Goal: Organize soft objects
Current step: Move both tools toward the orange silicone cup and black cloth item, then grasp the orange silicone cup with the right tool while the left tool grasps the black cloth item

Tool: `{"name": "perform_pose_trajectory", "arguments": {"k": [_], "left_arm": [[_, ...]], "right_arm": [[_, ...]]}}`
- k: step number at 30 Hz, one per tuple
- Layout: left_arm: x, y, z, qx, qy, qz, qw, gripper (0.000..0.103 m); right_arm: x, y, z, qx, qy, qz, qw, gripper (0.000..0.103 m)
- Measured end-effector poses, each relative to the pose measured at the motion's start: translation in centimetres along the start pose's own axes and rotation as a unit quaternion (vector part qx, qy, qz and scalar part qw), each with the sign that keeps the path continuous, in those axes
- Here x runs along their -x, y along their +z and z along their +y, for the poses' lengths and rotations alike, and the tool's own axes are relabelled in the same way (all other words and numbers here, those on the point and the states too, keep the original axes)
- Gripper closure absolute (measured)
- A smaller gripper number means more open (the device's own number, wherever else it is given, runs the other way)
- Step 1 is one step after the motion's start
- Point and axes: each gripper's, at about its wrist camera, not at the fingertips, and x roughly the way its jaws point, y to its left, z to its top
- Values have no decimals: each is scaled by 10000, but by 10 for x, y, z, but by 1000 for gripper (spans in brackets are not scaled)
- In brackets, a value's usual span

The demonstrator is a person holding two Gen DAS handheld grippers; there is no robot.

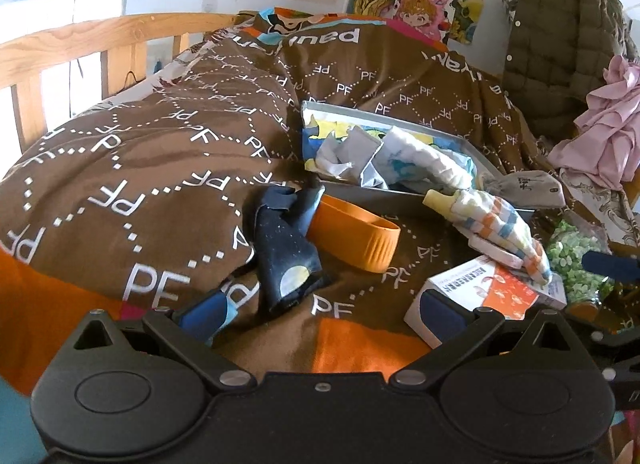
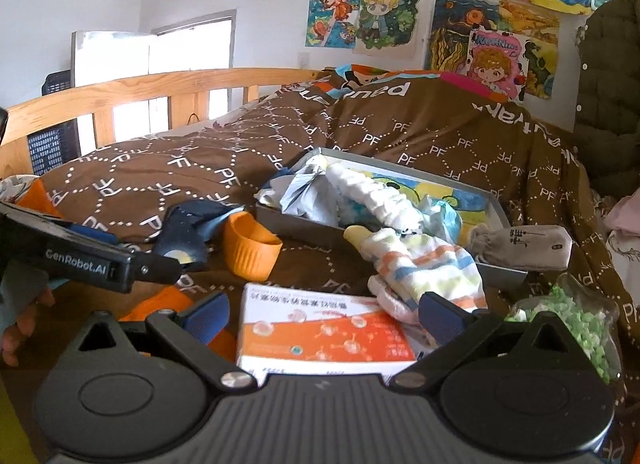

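A dark navy sock (image 1: 286, 252) lies on the brown quilt just ahead of my open, empty left gripper (image 1: 320, 314); it also shows in the right wrist view (image 2: 188, 238). A striped white sock (image 1: 500, 228) (image 2: 424, 268) lies across a grey tin tray (image 1: 360, 194) (image 2: 304, 226) that holds several crumpled soft cloths. A grey sock (image 1: 524, 184) (image 2: 524, 246) rests on the tray's right corner. My right gripper (image 2: 324, 320) is open and empty, over an orange-and-white box (image 2: 324, 338). The left gripper's body (image 2: 88, 258) shows at the left of the right wrist view.
An orange cup (image 1: 356, 236) (image 2: 250, 250) lies on its side beside the navy sock. A bag of green bits (image 1: 576, 260) (image 2: 576, 324) sits at the right. A wooden bed rail (image 1: 80, 48) runs along the left; an olive jacket (image 1: 560, 48) and pink cloth (image 1: 604, 132) hang at the right.
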Motion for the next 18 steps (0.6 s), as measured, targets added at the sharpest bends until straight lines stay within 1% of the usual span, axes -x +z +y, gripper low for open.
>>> {"name": "perform_pose_trajectory", "arguments": {"k": [5, 8, 12, 15, 18], "left_arm": [[-18, 4, 7, -81, -110, 65, 9999, 1], [-30, 5, 12, -12, -183, 199, 9996, 1], [-40, 6, 16, 64, -245, 367, 9990, 1], [-45, 8, 19, 113, -280, 391, 9988, 1], [-49, 11, 25, 221, -323, 370, 9985, 1]], "right_arm": [[-17, 2, -8, -63, -25, 57, 10000, 0], [-25, 3, -10, -47, -14, 71, 10000, 0], [-35, 6, -12, 11, 10, -11, 10000, 0], [-45, 10, -14, 2, 126, -17, 9999, 0], [-56, 14, -15, -32, 389, 6, 9992, 0]]}}
